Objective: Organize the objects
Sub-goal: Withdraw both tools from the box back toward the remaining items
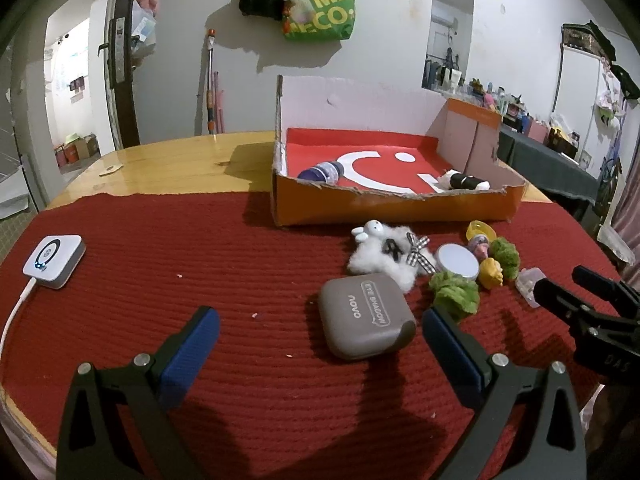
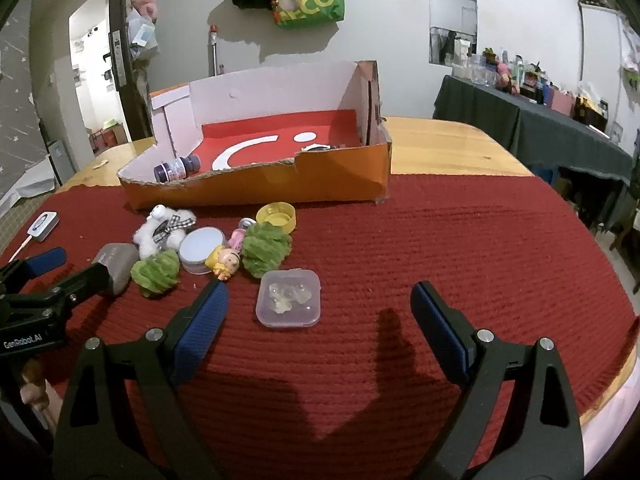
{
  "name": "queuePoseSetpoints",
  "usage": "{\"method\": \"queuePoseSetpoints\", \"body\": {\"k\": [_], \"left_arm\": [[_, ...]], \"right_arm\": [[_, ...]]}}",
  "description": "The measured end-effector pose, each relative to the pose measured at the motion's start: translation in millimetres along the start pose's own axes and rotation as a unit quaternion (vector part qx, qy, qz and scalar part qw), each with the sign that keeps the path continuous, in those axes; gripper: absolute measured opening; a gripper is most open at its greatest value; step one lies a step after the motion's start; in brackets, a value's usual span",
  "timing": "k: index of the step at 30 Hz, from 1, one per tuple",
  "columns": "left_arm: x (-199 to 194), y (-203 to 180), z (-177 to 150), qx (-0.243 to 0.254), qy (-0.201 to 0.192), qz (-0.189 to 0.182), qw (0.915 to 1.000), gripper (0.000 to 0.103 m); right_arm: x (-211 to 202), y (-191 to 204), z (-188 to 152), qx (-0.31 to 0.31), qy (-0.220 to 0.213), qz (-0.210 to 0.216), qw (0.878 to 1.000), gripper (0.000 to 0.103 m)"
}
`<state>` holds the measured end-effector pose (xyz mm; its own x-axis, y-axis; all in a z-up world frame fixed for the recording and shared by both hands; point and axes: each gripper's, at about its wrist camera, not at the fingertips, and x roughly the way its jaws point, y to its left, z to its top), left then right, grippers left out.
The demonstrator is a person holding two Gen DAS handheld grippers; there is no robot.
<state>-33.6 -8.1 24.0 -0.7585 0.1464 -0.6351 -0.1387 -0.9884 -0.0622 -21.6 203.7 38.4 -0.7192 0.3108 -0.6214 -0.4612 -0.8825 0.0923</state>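
Observation:
A cut-down orange cardboard box (image 1: 396, 208) (image 2: 256, 190) with a red floor stands at the back of the red mat. In it lie a small purple bottle (image 1: 322, 171) (image 2: 176, 169) and a black-and-white item (image 1: 464, 181). In front lies a cluster: a grey eyeshadow case (image 1: 366, 316) (image 2: 116, 266), a white plush toy (image 1: 384, 258) (image 2: 164, 228), a round tin (image 1: 457, 262) (image 2: 201, 248), two green pompoms (image 1: 456, 294) (image 2: 266, 248), a yellow doll figure (image 2: 224, 262), a yellow cap (image 2: 276, 216) and a clear plastic case (image 2: 289, 298). My left gripper (image 1: 320, 336) is open around the eyeshadow case. My right gripper (image 2: 320, 308) is open around the clear case.
A white charger puck (image 1: 54, 260) with a cable lies at the mat's left. The wooden table (image 1: 180, 160) shows beyond the mat. A green bag (image 1: 320, 4) hangs on the wall. A dark-draped table (image 2: 540, 128) with clutter stands at the right.

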Motion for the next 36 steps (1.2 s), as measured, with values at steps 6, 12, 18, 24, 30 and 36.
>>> {"method": "queuePoseSetpoints", "body": {"k": [6, 12, 18, 24, 30, 36], "left_arm": [[5, -1, 2, 0.002, 0.014, -0.005, 0.9999, 0.103], [12, 0, 3, -0.003, 0.035, -0.01, 0.9993, 0.103], [19, 1, 4, -0.007, 0.062, -0.015, 0.998, 0.103], [22, -4, 4, 0.011, 0.074, -0.007, 0.9972, 0.103], [23, -5, 4, 0.016, 0.077, -0.005, 0.9969, 0.102], [22, -5, 4, 0.015, 0.075, -0.006, 0.997, 0.097]], "right_arm": [[5, 1, -1, -0.003, 0.009, -0.003, 1.0, 0.093], [11, 2, -2, -0.005, 0.023, -0.005, 1.0, 0.093], [16, 2, -3, -0.011, 0.039, -0.008, 0.999, 0.093], [19, 5, -3, -0.021, 0.046, -0.012, 0.999, 0.092], [20, 7, -3, -0.027, 0.046, -0.014, 0.998, 0.086], [20, 9, -3, -0.031, 0.045, -0.008, 0.998, 0.077]]}}
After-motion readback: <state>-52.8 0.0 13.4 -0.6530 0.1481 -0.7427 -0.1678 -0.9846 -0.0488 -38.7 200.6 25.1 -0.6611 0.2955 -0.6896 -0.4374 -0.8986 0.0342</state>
